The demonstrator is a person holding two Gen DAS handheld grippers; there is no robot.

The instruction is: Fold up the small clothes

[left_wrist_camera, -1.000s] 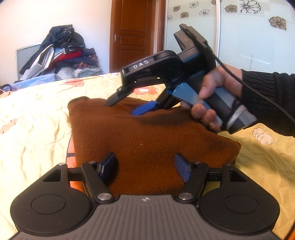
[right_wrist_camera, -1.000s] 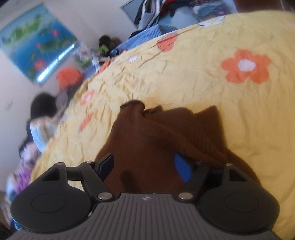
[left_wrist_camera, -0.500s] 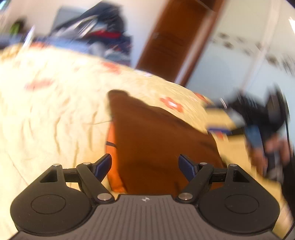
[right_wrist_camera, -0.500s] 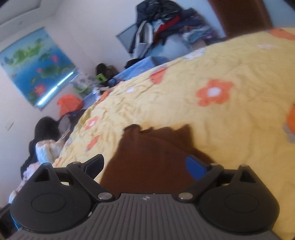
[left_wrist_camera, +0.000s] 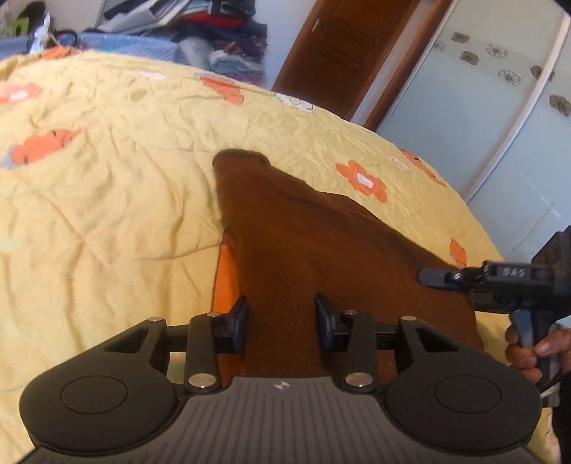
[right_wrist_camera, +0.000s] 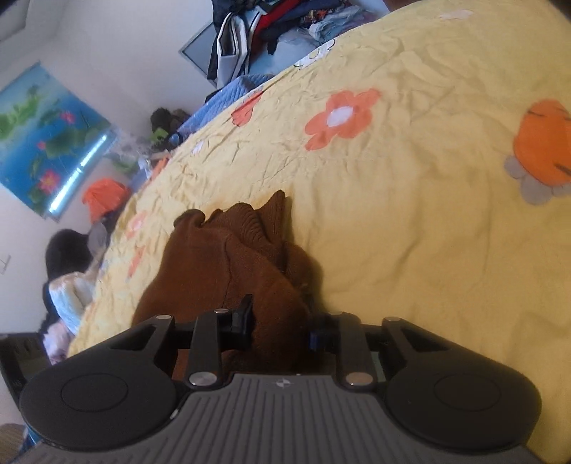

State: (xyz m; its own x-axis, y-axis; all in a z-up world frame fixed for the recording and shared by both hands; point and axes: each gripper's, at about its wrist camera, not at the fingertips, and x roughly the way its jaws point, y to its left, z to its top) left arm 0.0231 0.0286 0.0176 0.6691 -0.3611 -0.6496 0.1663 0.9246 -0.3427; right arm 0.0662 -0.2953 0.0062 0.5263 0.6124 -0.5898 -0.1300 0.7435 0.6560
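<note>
A brown knitted garment [left_wrist_camera: 307, 250] lies folded on a yellow flowered bedspread [left_wrist_camera: 107, 200]. My left gripper [left_wrist_camera: 282, 321] sits over its near edge, jaws part-closed with the cloth between the blue pads. In the right wrist view the garment [right_wrist_camera: 228, 271] is bunched and my right gripper [right_wrist_camera: 278, 324] has its jaws pressed on a thick fold of it. The right gripper also shows at the right edge of the left wrist view [left_wrist_camera: 499, 282], held in a hand.
A pile of clothes [left_wrist_camera: 214, 28] lies beyond the bed's far edge, by a brown door [left_wrist_camera: 339, 53] and a wardrobe front [left_wrist_camera: 499, 107]. In the right wrist view a person [right_wrist_camera: 67, 275] sits beside the bed under a blue picture [right_wrist_camera: 43, 135].
Both grippers swung to the garment's ends. The right gripper left the middle of the cloth and closed on a fold. The left gripper's jaws narrowed over the near edge.
</note>
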